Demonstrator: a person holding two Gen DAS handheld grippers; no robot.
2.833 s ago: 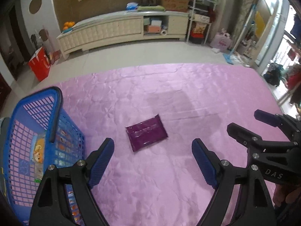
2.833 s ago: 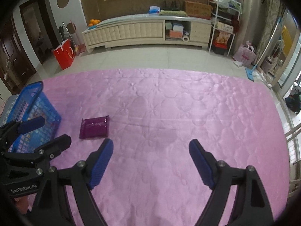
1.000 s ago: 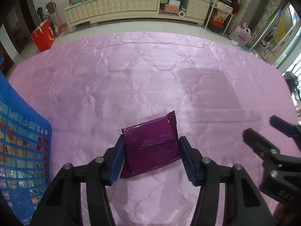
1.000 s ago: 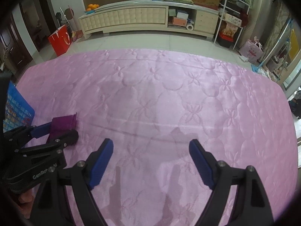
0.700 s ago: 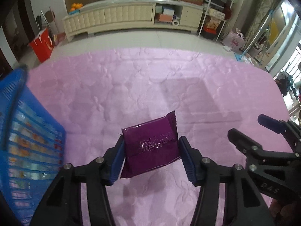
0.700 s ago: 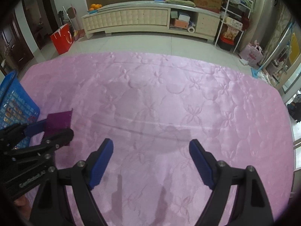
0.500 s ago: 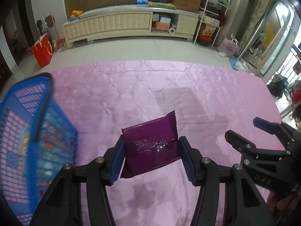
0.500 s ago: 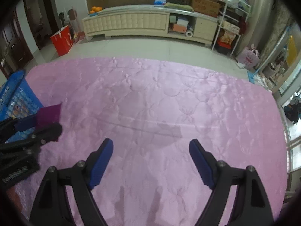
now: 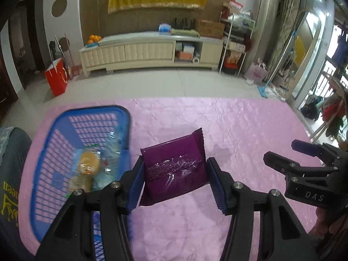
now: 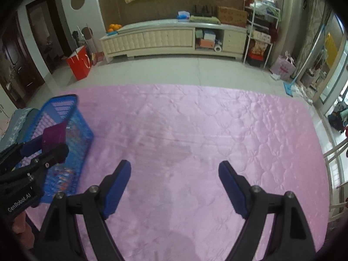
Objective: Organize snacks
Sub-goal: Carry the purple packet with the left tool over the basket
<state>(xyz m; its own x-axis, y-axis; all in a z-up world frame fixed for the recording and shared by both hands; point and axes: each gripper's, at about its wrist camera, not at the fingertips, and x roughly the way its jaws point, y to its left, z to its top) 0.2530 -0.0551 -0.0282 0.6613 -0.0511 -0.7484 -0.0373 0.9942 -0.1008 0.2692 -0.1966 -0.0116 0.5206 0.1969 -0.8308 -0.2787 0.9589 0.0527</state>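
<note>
A purple snack packet (image 9: 176,165) hangs in the air above the pink quilted cover, with my left gripper (image 9: 175,179) shut on its two sides. To its left stands a blue plastic basket (image 9: 71,117) holding several wrapped snacks (image 9: 88,167). In the right wrist view the packet (image 10: 54,136) and the left gripper (image 10: 43,149) show in front of that basket (image 10: 80,130). My right gripper (image 10: 174,180) stands open over bare cover, nothing between its fingers. It also appears at the right edge of the left wrist view as the right gripper (image 9: 285,153).
The pink cover (image 10: 195,130) spreads over a wide flat surface, ending at a tiled floor beyond. A dark garment (image 9: 10,163) lies left of the basket. A cream sideboard (image 9: 152,52) and a red bag (image 9: 55,79) stand far back.
My left gripper has lifted the purple packet off the cover and carried it left, bringing the basket's inside into view. The right gripper has risen too, still open.
</note>
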